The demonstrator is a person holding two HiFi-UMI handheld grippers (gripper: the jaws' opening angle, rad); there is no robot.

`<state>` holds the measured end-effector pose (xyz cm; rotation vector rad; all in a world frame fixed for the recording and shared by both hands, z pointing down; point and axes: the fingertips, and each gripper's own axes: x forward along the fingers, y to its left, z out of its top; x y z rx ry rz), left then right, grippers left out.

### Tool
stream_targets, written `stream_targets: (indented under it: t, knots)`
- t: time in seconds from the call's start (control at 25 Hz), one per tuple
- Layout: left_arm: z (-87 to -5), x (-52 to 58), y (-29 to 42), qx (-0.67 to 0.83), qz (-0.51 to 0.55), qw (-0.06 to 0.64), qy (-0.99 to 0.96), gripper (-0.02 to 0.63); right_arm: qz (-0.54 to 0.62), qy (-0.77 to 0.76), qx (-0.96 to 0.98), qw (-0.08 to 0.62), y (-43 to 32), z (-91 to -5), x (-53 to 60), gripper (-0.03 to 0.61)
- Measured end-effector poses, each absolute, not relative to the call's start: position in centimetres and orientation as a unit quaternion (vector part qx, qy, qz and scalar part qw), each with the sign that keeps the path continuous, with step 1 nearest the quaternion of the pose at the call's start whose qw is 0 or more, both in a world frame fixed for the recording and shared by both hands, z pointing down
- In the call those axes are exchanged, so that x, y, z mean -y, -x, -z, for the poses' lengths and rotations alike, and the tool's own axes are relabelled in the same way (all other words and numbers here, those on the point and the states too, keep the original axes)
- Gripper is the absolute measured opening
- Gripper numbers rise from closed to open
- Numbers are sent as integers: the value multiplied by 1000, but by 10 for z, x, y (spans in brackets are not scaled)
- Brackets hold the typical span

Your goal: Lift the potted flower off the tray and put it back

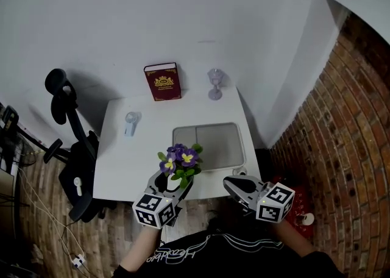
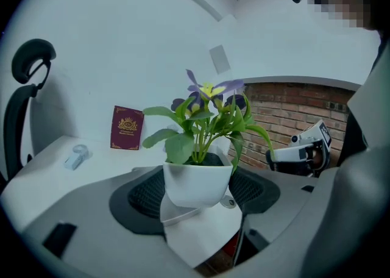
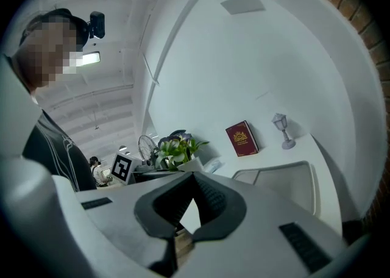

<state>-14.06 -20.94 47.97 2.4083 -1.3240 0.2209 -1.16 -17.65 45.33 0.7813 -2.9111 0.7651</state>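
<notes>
Chair: a black office chair (image 1: 70, 149) stands on the wood floor against the left side of my white table (image 1: 122, 167).
Device: a small white device (image 1: 131, 123) lies on the left part of the table, well apart from everything else; I cannot tell what it is.
Left gripper: my left gripper (image 1: 167, 184) is at the table's near edge. In the left gripper view it (image 2: 196, 194) is closed on the white pot, with a ribbed black pad pressed against each side.
Flower: the potted flower (image 1: 180, 161) is off the tray, held in the air and upright. In the head view it sits at the tray's near-left corner. In the left gripper view (image 2: 201, 149) its green leaves and purple-and-yellow blooms rise above the pot, with a corner of the table and the floor showing under it.
Book: a red book (image 1: 163, 81) with a gold crest stands upright at the far edge, against the white wall.
Tray: the grey tray (image 1: 210, 146) lies flat on the right half of the table, nothing on it.
Ornament: a lantern-shaped ornament (image 1: 215, 83) on a stem stands beyond the tray, right of the book.
Right gripper: my right gripper (image 1: 237, 184) hangs just off the near edge, by the tray's near-right corner. In its own view (image 3: 194, 176) the tips meet with nothing held.
Wall: a brick wall (image 1: 347, 136) runs down the right.
</notes>
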Motion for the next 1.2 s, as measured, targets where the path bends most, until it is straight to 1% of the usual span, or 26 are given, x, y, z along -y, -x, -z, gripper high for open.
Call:
stream_targets:
  t: [0.32,0.52,0.76,1.0,1.2]
  knots:
    - [-528,255,147,505,-121,192,-833,345,-239,-235,942,16,13,-445,213,0]
    - [-565,269,151,517,-147,202,-819,345,-245,-232,941,34,9,-455,232,0]
    - [-596,291,154,522,-156,212,-811,345,-240,-217,945,39,11,-462,258,0]
    - [-619,291,156,527,-164,224,-803,345,-252,-208,943,58,10,-481,273,0]
    - [-621,292,155,528,-156,224,-804,345,-254,-196,945,61,12,-488,282,0]
